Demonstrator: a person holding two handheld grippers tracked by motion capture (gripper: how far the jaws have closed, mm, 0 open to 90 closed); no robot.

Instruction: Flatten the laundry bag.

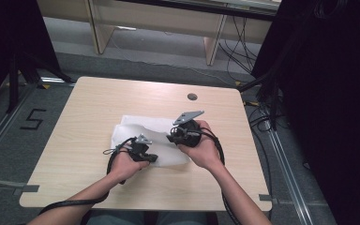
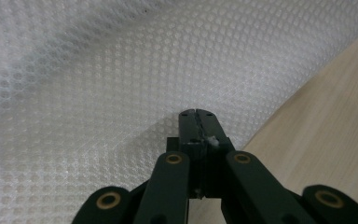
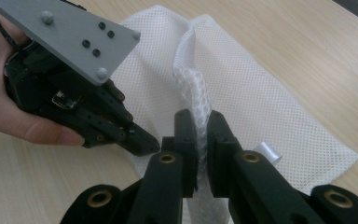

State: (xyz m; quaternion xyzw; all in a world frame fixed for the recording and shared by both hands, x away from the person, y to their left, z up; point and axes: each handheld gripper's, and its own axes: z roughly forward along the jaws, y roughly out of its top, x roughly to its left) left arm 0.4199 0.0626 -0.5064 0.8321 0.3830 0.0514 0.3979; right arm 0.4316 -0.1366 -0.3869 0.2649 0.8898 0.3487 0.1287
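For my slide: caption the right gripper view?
Right gripper pinches a fold of white mesh bag; left gripper alongside.

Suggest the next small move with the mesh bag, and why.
Probably lift the right gripper a little while the left gripper holds. Both are shut on the mesh bag: right on a raised fold, left on its near edge, the rest lying flat on the table. Lifting should part the layers.
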